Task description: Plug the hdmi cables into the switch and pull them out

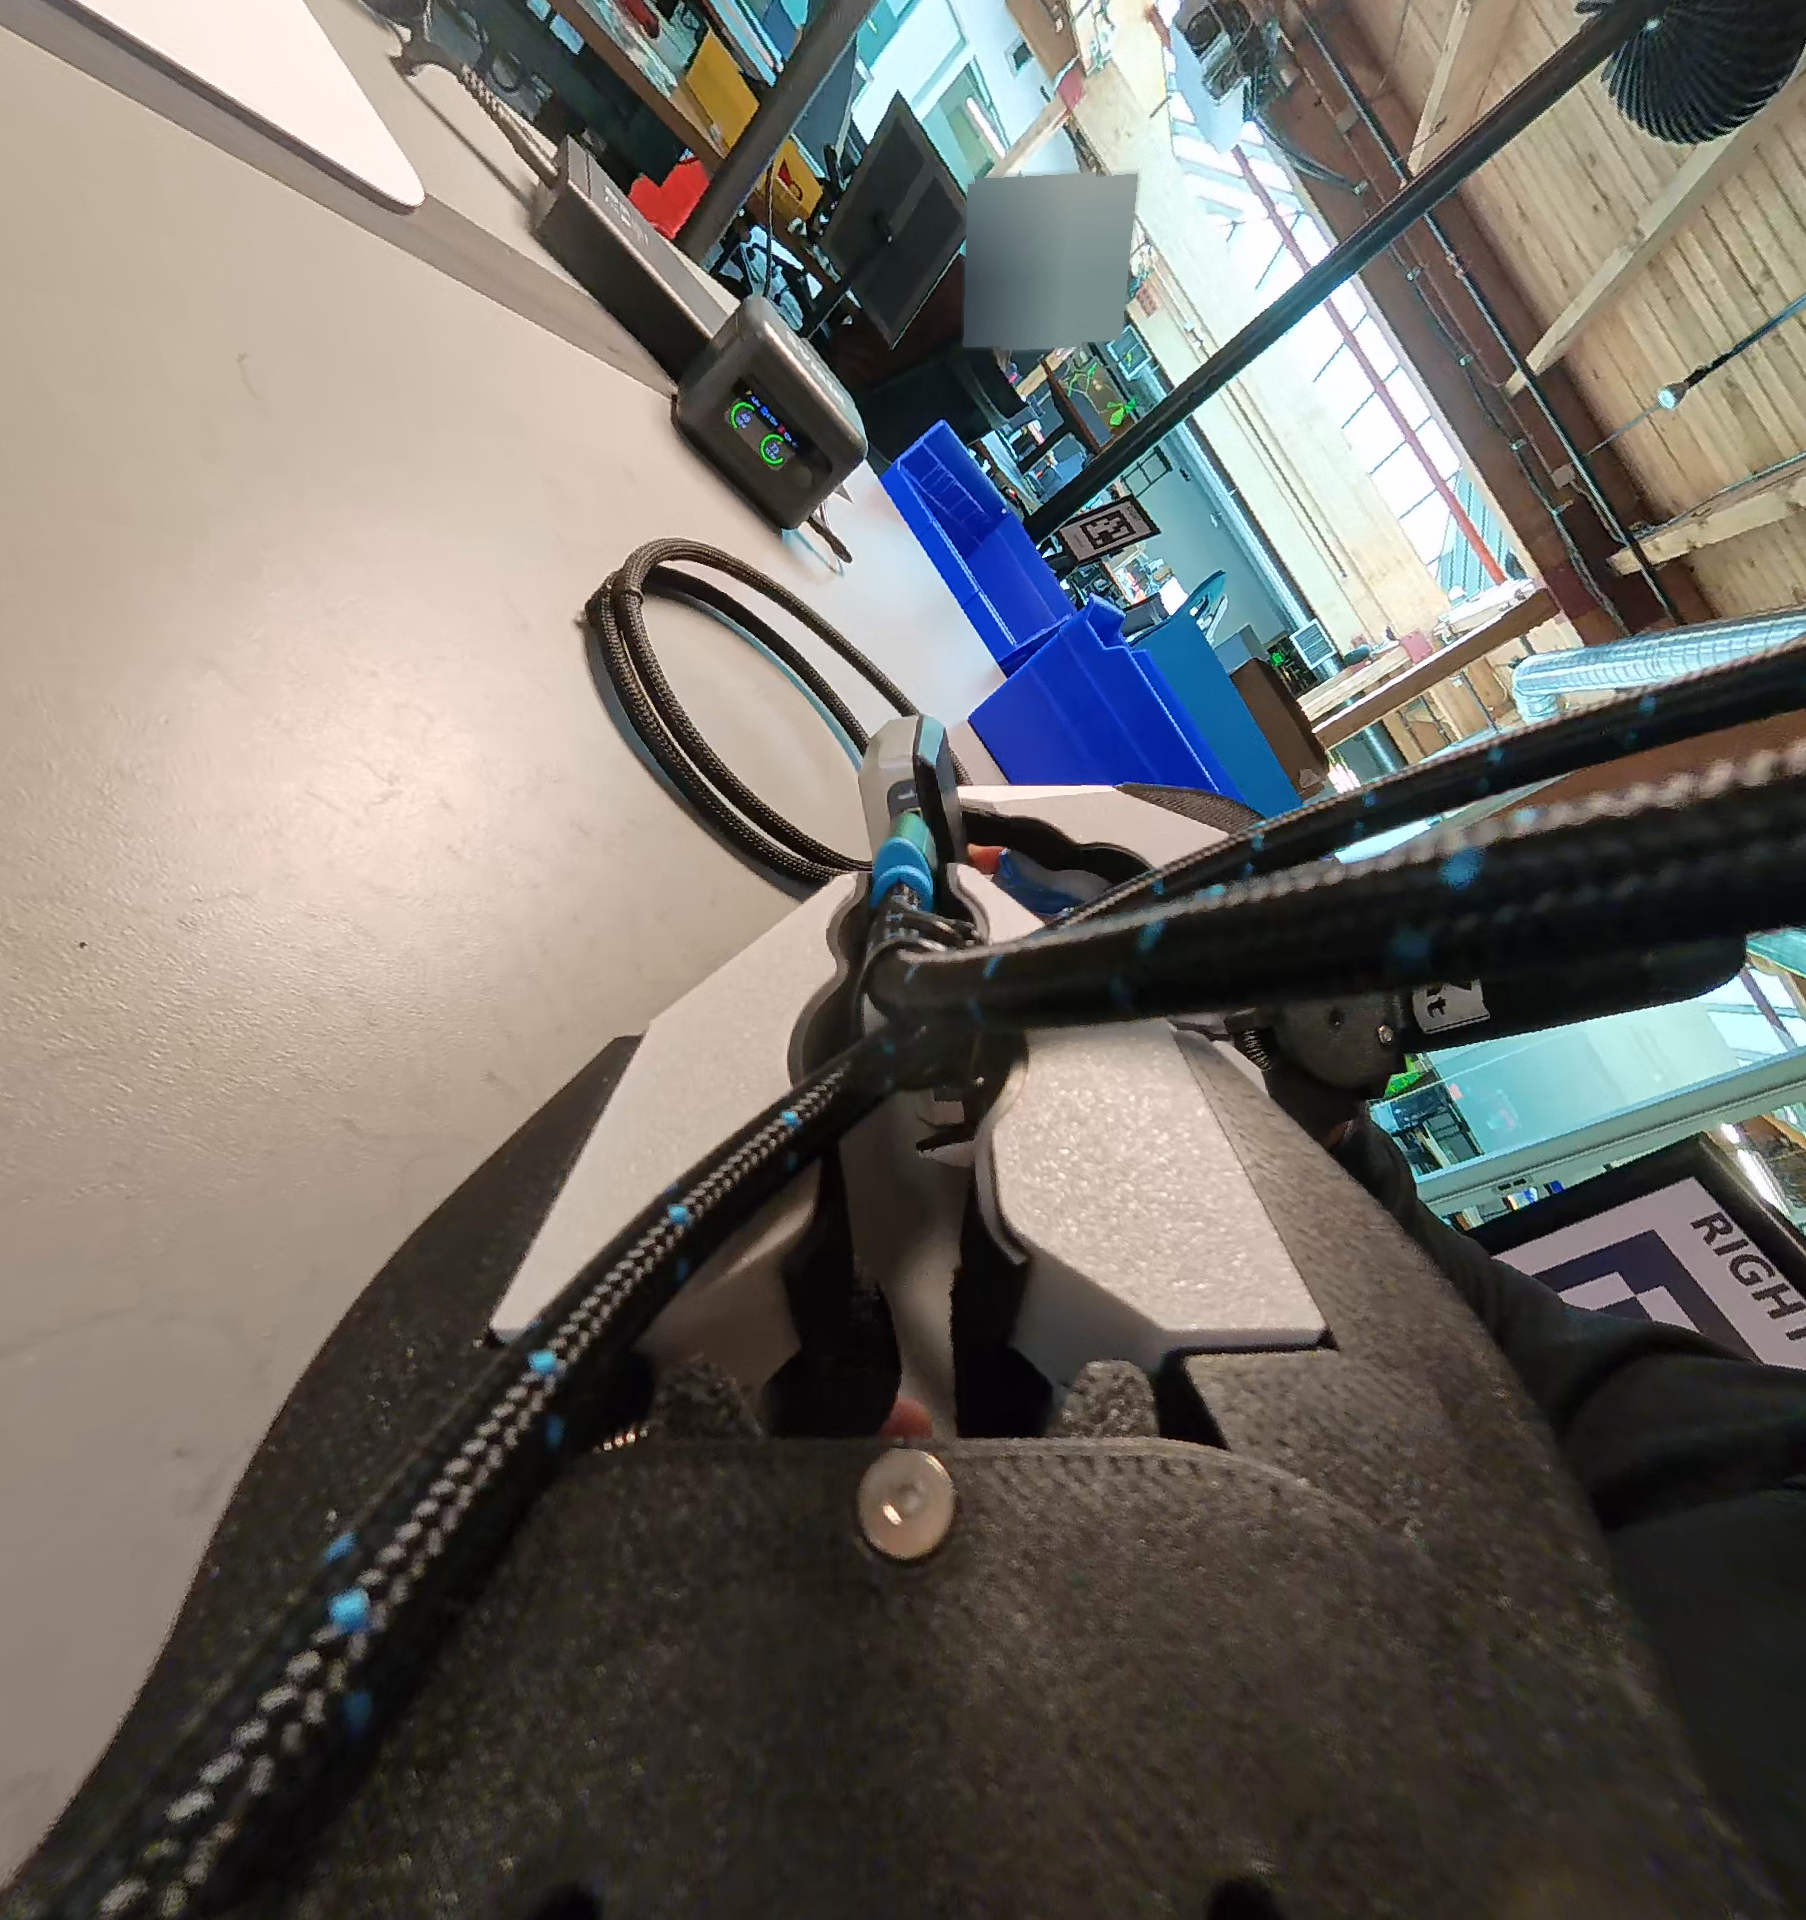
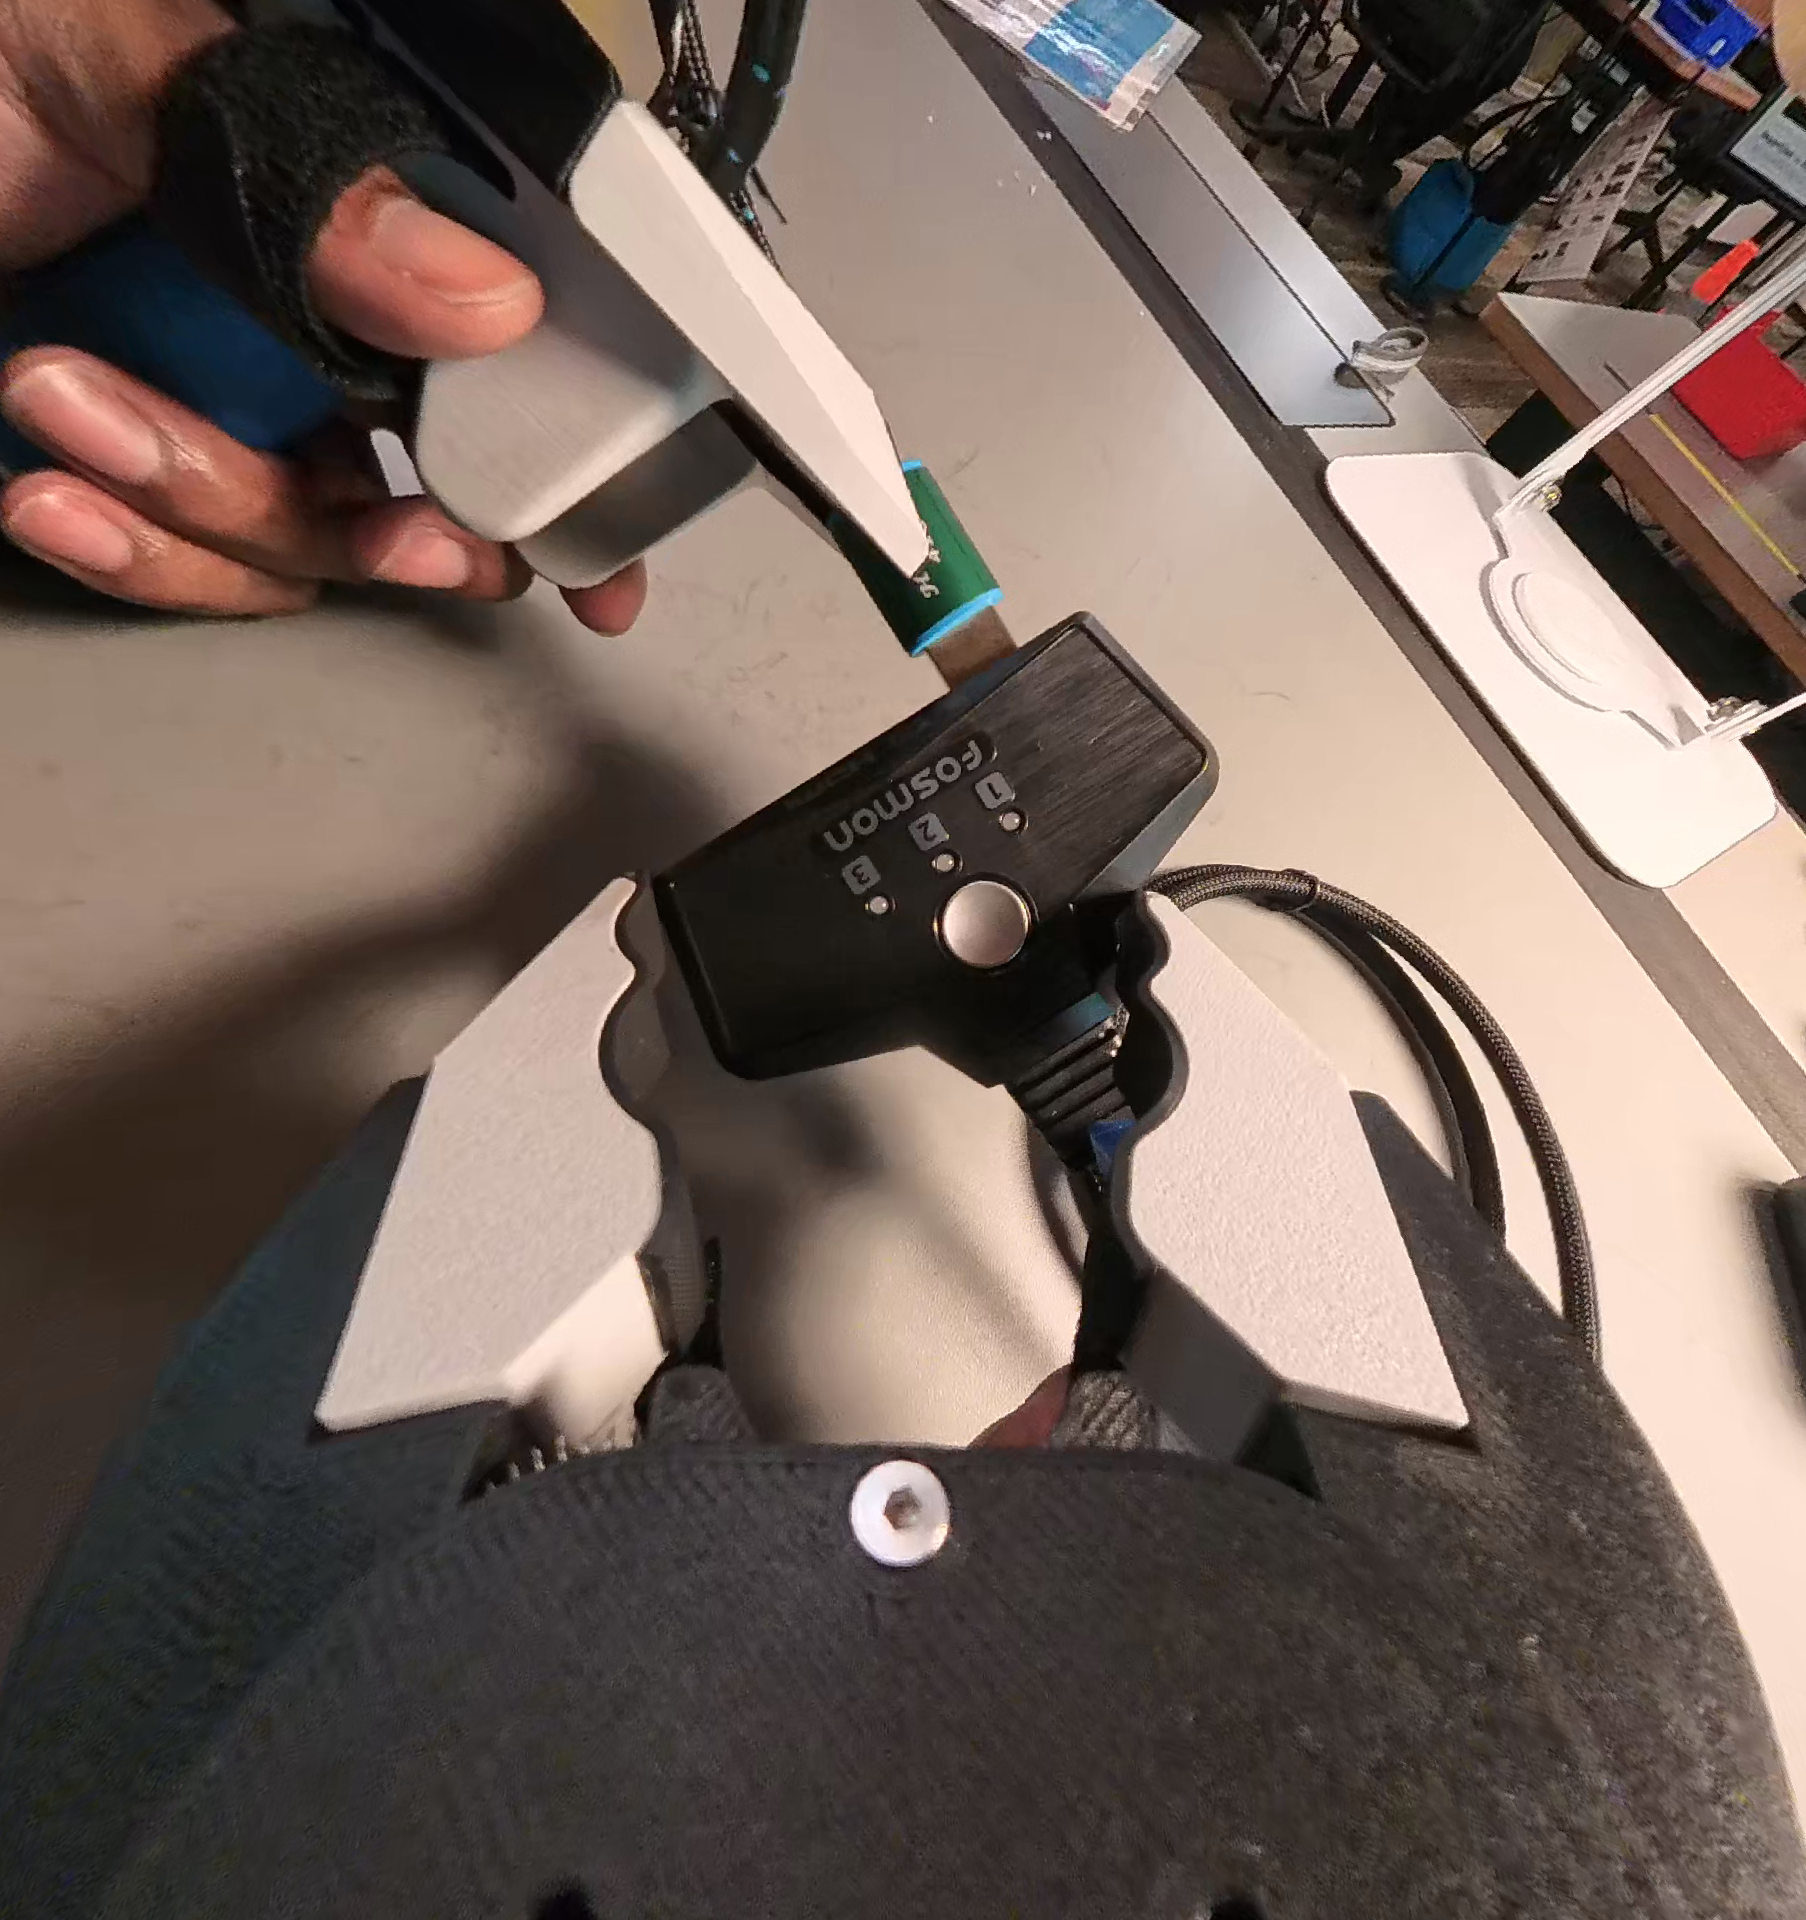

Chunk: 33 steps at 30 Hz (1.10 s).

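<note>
In your left wrist view, count one left gripper [image 1: 904, 914], its two grey fingers [image 1: 733, 1049] closed tight on one HDMI plug [image 1: 901, 847] with a blue collar. The plug points forward and away along the fingers, its long axis in line with them, and its tip meets the edge of the HDMI switch [image 1: 907, 774]. One braided black cable with blue flecks [image 1: 483, 1382] runs back from the plug over the gripper body, and two more stretches of the same braid [image 1: 1398, 883] cross to the right. One plain black braided loop [image 1: 733, 675] lies on the grey table [image 1: 255, 675], and one small power station [image 1: 774, 416] with a lit screen sits farther off beside blue bins [image 1: 1086, 717].

In your right wrist view, the right gripper [image 2: 894, 997] has its two fingers spread wide around the one black HDMI switch [image 2: 940, 842], pressing its sides just above the table [image 2: 255, 831]. The switch's long axis runs across the fingers, button face up. One ribbed plug [image 2: 1070, 1070] sits in its near end. Your left hand [image 2: 213, 343] wraps the other gripper's handle, coming down from the upper left; that left gripper [image 2: 904, 540] holds the green-and-blue plug [image 2: 946, 566] slanted down-right, metal tip at the switch's far edge.
</note>
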{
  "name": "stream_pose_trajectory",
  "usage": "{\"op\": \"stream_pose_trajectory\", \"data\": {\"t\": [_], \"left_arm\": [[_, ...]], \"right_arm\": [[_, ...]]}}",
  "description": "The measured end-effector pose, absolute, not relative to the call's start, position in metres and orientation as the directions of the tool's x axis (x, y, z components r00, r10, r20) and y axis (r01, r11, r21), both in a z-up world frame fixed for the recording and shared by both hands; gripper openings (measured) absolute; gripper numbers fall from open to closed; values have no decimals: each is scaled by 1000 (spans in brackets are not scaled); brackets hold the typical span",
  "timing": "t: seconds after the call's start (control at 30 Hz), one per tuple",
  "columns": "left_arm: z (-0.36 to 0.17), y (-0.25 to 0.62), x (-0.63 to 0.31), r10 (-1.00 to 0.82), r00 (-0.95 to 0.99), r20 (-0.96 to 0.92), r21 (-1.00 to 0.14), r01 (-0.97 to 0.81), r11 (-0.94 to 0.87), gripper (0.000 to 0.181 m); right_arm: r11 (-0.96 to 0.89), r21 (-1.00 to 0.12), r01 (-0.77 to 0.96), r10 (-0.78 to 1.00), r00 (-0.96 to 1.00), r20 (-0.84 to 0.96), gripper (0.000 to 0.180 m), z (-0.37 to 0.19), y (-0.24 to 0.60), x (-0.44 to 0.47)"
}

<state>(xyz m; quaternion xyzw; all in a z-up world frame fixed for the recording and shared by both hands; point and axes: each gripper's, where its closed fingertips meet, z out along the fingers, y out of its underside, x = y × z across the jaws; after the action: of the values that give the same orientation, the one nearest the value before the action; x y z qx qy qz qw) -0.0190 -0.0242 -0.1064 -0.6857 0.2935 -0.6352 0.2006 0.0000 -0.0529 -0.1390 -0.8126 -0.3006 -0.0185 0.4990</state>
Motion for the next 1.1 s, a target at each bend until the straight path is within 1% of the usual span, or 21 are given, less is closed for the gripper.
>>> {"op": "stream_pose_trajectory", "data": {"t": [0.73, 1.1], "left_arm": [[-107, -22, -20, -680, 48, 731, -670, -135, -730, 11], [-108, -19, -21, -636, 41, 771, -626, -137, -768, 11]], "right_arm": [[-314, -780, 540, 440, 812, 385, 91, -143, -48, 0], [-294, -799, 525, 458, 811, 365, 91, -141, -49, -3]]}}
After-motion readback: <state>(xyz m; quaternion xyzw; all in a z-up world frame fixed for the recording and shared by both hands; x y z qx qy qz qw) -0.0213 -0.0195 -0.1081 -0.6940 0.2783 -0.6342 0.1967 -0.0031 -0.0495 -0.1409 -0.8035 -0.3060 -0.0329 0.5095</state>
